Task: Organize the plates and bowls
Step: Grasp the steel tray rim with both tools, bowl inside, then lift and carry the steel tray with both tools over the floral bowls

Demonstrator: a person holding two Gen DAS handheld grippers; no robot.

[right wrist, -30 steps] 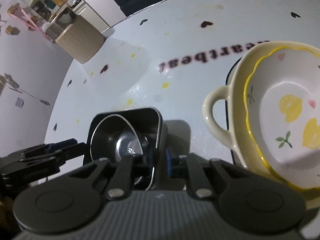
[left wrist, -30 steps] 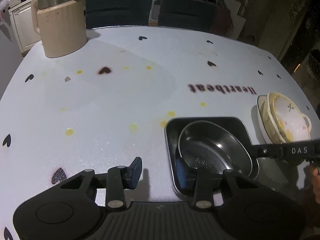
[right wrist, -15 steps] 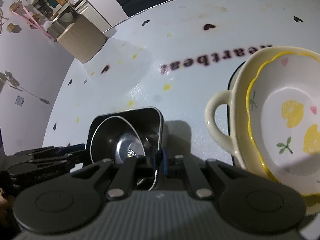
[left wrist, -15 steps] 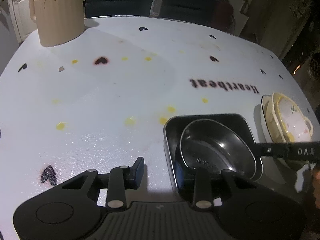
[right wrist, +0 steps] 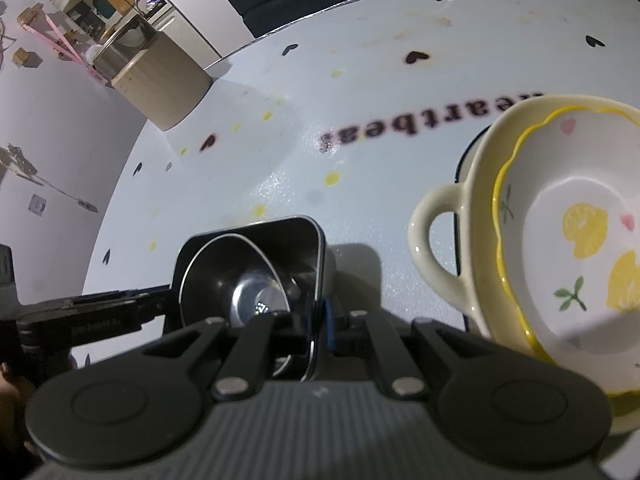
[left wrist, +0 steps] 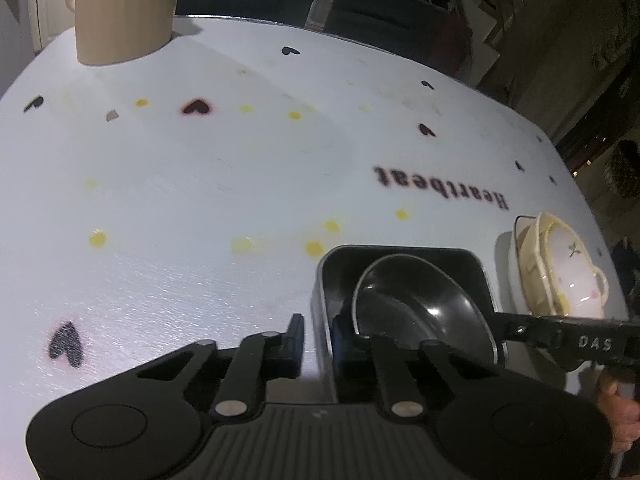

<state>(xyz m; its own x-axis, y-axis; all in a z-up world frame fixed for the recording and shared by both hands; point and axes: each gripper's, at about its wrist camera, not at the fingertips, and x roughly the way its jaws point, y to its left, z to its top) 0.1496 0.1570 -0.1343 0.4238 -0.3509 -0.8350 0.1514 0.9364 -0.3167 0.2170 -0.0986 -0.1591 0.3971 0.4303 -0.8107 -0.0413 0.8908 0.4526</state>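
Two steel dishes [left wrist: 420, 300], two ceramic bowls [right wrist: 560, 240]

On the white heart-printed table [left wrist: 208, 200], a dark square metal tray [left wrist: 404, 254] sits near the near edge, a round steel bowl [left wrist: 420, 308] tilted inside it. The left gripper [left wrist: 318, 340] is closing its jaws over the tray's left wall. The right gripper [left wrist: 500, 326] reaches the tray's right rim, apparently gripping it. Stacked cream ceramic bowls [left wrist: 560, 268] stand by the right edge; a beige ribbed pitcher [left wrist: 122, 8] occupies the far left corner.
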